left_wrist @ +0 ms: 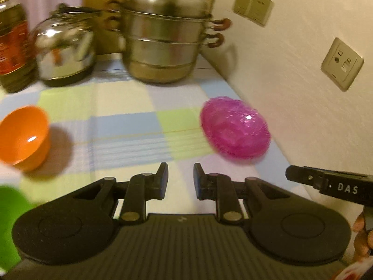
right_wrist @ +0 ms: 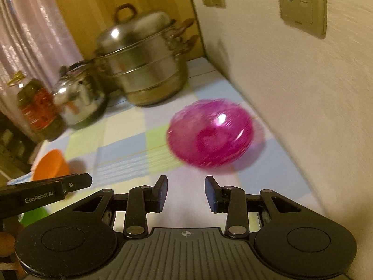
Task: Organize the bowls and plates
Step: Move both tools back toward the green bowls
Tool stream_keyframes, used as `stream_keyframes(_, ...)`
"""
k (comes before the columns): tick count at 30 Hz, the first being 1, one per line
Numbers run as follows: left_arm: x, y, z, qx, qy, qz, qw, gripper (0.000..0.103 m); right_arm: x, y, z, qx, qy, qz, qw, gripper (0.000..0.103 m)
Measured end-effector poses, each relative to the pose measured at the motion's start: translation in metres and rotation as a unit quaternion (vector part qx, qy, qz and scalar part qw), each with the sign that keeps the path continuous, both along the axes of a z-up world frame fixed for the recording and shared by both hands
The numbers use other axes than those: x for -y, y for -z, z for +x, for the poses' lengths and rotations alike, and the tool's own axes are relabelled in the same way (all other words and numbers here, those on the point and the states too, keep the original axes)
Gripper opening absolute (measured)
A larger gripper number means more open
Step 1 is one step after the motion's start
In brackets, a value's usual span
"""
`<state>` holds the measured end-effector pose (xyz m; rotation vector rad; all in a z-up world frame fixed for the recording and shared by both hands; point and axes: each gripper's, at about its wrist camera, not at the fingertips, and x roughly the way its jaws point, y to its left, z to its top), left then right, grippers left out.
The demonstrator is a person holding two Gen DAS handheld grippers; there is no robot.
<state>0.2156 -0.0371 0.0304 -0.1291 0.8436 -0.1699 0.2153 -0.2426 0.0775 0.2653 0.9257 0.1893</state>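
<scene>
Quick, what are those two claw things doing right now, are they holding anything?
Left gripper: open, a gap between its fingers, holding nothing.
Right gripper: open, holding nothing; the pink bowl sits on the table beyond it.

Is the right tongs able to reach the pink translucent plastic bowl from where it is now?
Probably yes. The right tongs are open and empty, the pink translucent plastic bowl lies just ahead, and only bare checked tablecloth is between them.

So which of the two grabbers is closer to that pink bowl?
Right. The right gripper points almost straight at the pink bowl, just short of it. The left gripper sits further left, the bowl off to its right; neither touches it.
</scene>
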Motion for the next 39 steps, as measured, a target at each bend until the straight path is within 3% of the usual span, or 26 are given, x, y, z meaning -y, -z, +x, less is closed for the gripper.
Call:
stream_keyframes(9, -0.068, -0.011, -0.077, 0.014, -0.059, 0.010, 0.9981, 0.021, -0.059, -0.008, -0.057, -0.003, -0.057, 0.017, 0.998, 0.036)
stream_keyframes(21, -0.156, -0.013, -0.146, 0.014, -0.125, 0.036, 0.9914, 0.034, -0.139, -0.008, -0.094, -0.008, -0.133, 0.036, 0.990, 0.036)
stream_keyframes(27, -0.197, -0.011, -0.162, 0.010, -0.157, 0.045, 0.9866, 0.037, -0.178, -0.010, -0.097, -0.006, -0.164, 0.038, 0.986, 0.036)
stream_keyframes(39, -0.245, 0.002, -0.161, -0.010, -0.169, 0.039, 0.9848, 0.037, -0.237, 0.000, -0.094, -0.014, -0.202, 0.024, 0.979, 0.036)
